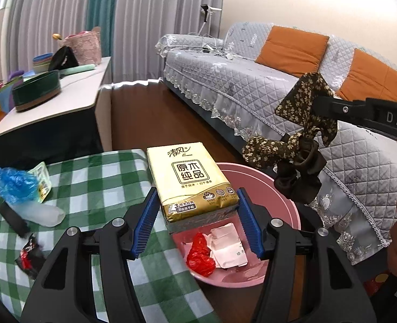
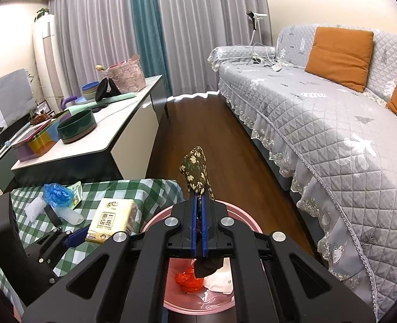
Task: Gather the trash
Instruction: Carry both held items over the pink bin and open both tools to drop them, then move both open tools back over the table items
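Left gripper (image 1: 197, 222): its blue-padded fingers (image 1: 144, 226) pinch a gold tissue pack (image 1: 191, 181) by its two long sides; the pack's near end sits between the pads and the far end juts forward.
Tissue pack position: held over the line where the checked table (image 1: 96, 188) meets the pink bin (image 1: 279, 188), partly above the bin's rim.
Right gripper (image 2: 198, 226): fingers pressed together on a dark floral scrunchie (image 2: 195, 172); one floral tail sticks up past the tips, and dark fabric hangs out below the pads.
Scrunchie seen from the left wrist: it dangles off the right gripper at the right edge of the view, floral loops and a brown satin ring hanging above the bin's far rim, in front of the sofa (image 1: 252, 86).
Pink bin: on the floor, just beside the table's right edge; it holds a crumpled red bag (image 1: 199, 255) and white paper scraps (image 1: 226, 245), which lie touching.
Table, remaining items: a blue plastic bag (image 1: 14, 185) resting on a clear bottle (image 1: 42, 214), a green-and-white packet (image 1: 42, 180) just behind them, a black block (image 1: 14, 219), and a black-and-red wrapper (image 1: 28, 253) near the front edge.
Background: a white desk (image 1: 85, 88) carrying a dark green bowl (image 1: 37, 91) and a pink basket (image 1: 84, 47), grey curtains, and orange cushions (image 1: 292, 47) on the sofa.
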Demonstrator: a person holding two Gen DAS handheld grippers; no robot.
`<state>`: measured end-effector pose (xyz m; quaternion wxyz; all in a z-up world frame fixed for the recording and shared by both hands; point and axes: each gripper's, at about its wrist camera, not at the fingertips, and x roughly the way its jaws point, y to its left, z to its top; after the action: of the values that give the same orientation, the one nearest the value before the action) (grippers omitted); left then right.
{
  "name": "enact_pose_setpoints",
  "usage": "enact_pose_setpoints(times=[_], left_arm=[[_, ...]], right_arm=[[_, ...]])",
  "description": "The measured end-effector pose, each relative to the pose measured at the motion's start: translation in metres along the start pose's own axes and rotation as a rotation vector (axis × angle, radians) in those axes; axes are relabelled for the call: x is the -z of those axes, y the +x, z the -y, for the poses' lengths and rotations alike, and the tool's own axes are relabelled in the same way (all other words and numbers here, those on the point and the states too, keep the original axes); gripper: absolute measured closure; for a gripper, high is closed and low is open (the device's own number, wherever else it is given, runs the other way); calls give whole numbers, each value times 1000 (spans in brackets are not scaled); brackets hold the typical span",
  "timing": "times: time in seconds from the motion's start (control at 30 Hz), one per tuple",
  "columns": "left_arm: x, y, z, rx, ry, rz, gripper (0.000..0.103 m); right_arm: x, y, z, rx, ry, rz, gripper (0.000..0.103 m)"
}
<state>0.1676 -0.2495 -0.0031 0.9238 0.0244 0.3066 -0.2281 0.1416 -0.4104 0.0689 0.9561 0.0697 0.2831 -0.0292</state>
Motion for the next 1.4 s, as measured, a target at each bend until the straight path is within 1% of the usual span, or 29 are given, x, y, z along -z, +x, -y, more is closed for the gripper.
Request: enact_pose_setpoints(times=[0.33, 0.4, 0.43, 0.47, 0.5, 0.53, 0.57, 0.6, 0.83, 0.93, 1.0, 1.07, 1.2, 1.4], left_arm=[[-8, 17, 13, 39, 33, -23, 45], [-8, 19, 14, 49, 30, -31, 43], [-7, 19, 14, 54, 28, -35, 42], [-6, 20, 14, 53, 28, -39, 36], [-5, 19, 13, 50, 30, -39, 35], [-4, 18, 12, 47, 31, -40, 35], [-2, 17, 11, 44, 31, -43, 35], [-1, 16, 9, 39, 27, -46, 35], [7, -2, -11, 17, -4, -46, 36], [8, -14, -18, 9, 0, -38, 41], [8, -23, -25, 3, -4, -31, 42], [8, -31, -31, -4, -13, -23, 43], [5, -50, -47, -29, -32, 0, 44], [-1, -77, -68, -61, -56, 26, 44]], right_arm=[[-3, 7, 7, 5, 28, -15, 99], [-2, 11, 7, -6, 26, -35, 96], [-1, 12, 6, -2, 24, -40, 95], [-1, 14, 5, 6, 17, -48, 90], [0, 14, 4, 9, 14, -50, 78], [0, 13, 4, 12, 15, -46, 71], [-1, 12, 4, 18, 19, -37, 57], [-1, 10, 4, 22, 24, -31, 52], [-4, 8, 0, 16, 41, -19, 52], [-5, 6, -8, 7, 28, -12, 52], [-5, 4, -12, -2, 24, -6, 47], [-6, 1, -19, -18, 21, 7, 46], [-7, -5, -35, -23, -4, 37, 45], [-5, -10, -59, -39, -26, 55, 45]])
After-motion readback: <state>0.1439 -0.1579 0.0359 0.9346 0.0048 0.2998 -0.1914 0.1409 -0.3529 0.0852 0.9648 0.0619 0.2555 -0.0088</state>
